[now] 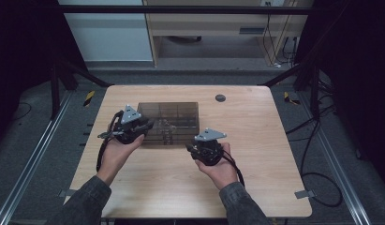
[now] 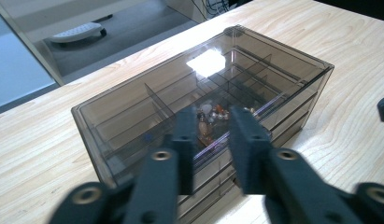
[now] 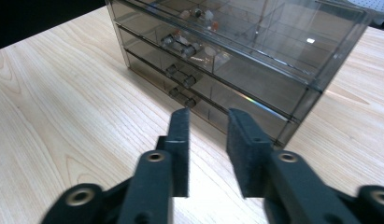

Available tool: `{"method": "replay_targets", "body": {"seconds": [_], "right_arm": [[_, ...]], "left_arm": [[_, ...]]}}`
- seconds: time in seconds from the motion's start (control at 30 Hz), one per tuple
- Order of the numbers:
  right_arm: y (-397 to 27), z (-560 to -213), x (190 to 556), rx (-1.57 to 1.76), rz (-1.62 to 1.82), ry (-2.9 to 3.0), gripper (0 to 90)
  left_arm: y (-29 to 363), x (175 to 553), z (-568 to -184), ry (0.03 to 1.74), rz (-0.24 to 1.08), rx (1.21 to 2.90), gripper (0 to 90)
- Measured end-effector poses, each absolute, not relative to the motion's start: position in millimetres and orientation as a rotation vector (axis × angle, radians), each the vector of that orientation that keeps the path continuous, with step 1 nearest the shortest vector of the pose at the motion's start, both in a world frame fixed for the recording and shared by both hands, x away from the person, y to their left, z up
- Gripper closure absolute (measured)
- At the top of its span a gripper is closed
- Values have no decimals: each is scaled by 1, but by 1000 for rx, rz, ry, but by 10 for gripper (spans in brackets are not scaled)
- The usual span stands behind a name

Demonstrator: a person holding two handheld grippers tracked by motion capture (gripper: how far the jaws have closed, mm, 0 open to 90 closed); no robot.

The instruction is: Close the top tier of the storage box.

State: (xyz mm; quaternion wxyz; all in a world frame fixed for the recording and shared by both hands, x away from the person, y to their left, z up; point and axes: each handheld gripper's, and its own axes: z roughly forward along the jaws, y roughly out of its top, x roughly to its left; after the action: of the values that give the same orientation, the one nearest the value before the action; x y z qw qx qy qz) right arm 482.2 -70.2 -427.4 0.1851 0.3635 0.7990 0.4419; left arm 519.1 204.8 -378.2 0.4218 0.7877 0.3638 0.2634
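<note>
Smoked-plastic drawer box [image 1: 170, 123] sits on the wooden desk [image 1: 255, 140], just ahead of both pairs of jaws; it is see-through, with a divided tray on top and drawers stacked below. Left gripper [image 1: 130, 125] hangs at the box's left end — in the left gripper view its jaws stand partly open over the near top edge of the box [image 2: 203, 93], nothing pinched between them; through the gap show small beads and trinkets [image 2: 209, 116] lying in a compartment directly beyond the jaws, under the clear top. Right gripper [image 1: 206, 147] is held off the box's front right corner, apart from it; in the right gripper view its jaws are likewise parted by a moderate gap and empty, bare desk beneath them, the box's drawer fronts [image 3: 236, 88] a little way ahead. Small paired knobs [image 3: 180, 44] stick out from the drawer fronts, up and to the left of the jaws' line — one pair per drawer, stacked one above another; whether the drawers are fully pushed in I cannot tell. Each gripper is cradled from below in a hand, sleeves coming in from the near edge of the desk; a dark round grommet [image 1: 220, 97] lies in the desk well beyond the right jaws.
</note>
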Motion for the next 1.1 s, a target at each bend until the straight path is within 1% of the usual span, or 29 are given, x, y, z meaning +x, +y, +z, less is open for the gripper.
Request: {"method": "replay_targets", "body": {"seconds": [0.03, 0.13, 0.23, 0.3, 0.57, 0.67, 0.83, 0.93, 1.1], "right_arm": [[-73, -428, 481, 1032, 1248, 2252, 629], [-78, -427, 480, 1037, 1247, 2257, 532], [-86, -427, 477, 1052, 1248, 2227, 430], [-92, -427, 476, 1063, 1252, 2212, 379], [-116, -432, 474, 1113, 1247, 2191, 180], [-124, -434, 473, 1132, 1227, 2177, 155], [-140, -437, 469, 1142, 1211, 2161, 113], [-152, -441, 466, 1126, 1183, 2164, 93], [-170, -451, 463, 1144, 1118, 2162, 82]], "left_arm": [[205, 518, -378, 912, 665, 1968, 621], [208, 516, -378, 906, 677, 1964, 498], [212, 512, -377, 893, 692, 1947, 385], [214, 511, -378, 883, 696, 1940, 318], [225, 500, -381, 831, 730, 1925, 153], [229, 495, -383, 828, 733, 1918, 109], [238, 489, -388, 790, 754, 1928, 66], [246, 484, -393, 775, 760, 1933, 47], [258, 479, -404, 800, 778, 1960, 49]]}}
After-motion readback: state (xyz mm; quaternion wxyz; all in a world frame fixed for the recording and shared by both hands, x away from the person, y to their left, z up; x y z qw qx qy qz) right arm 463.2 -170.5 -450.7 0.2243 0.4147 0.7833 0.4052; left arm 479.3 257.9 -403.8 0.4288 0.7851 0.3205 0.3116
